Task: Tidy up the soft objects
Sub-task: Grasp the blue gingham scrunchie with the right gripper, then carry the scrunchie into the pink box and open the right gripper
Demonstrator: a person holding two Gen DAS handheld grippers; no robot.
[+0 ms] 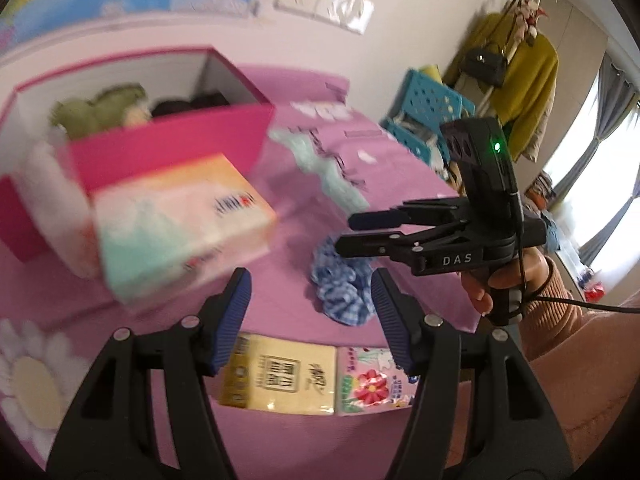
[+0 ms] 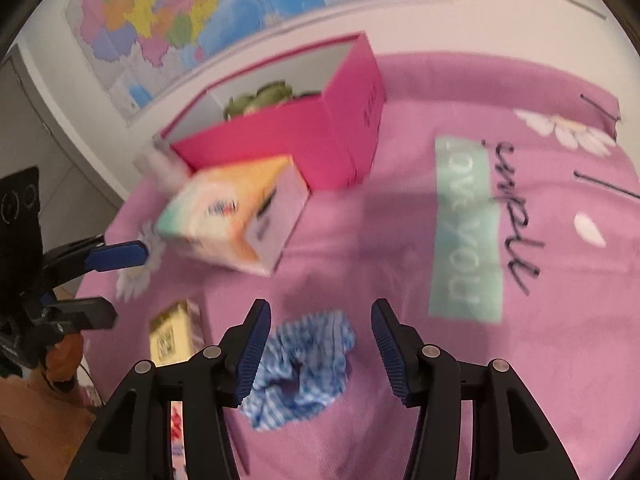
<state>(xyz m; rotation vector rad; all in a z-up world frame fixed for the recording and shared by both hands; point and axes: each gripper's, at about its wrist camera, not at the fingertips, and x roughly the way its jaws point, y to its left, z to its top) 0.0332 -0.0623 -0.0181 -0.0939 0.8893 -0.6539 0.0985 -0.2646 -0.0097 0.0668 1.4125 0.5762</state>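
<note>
A pink open box (image 1: 168, 140) (image 2: 280, 136) stands on the pink blanket (image 2: 400, 240) and holds green and dark soft things. A pastel tissue pack (image 1: 180, 224) (image 2: 236, 216) lies tilted against its front. A blue checked scrunchie (image 1: 340, 284) (image 2: 304, 364) lies on the blanket. My left gripper (image 1: 312, 316) (image 2: 116, 280) is open and empty, above a yellow tissue pack (image 1: 280, 376) (image 2: 172, 332) and a floral pack (image 1: 368, 380). My right gripper (image 2: 320, 348) (image 1: 344, 232) is open, its fingers on either side of the scrunchie.
A wall map (image 2: 180, 12) and wall sockets (image 1: 324, 0) are behind the box. A blue plastic basket (image 1: 424, 116) and a coat rack with a yellow garment (image 1: 524, 76) stand at the right. A window (image 1: 592, 208) is at the far right.
</note>
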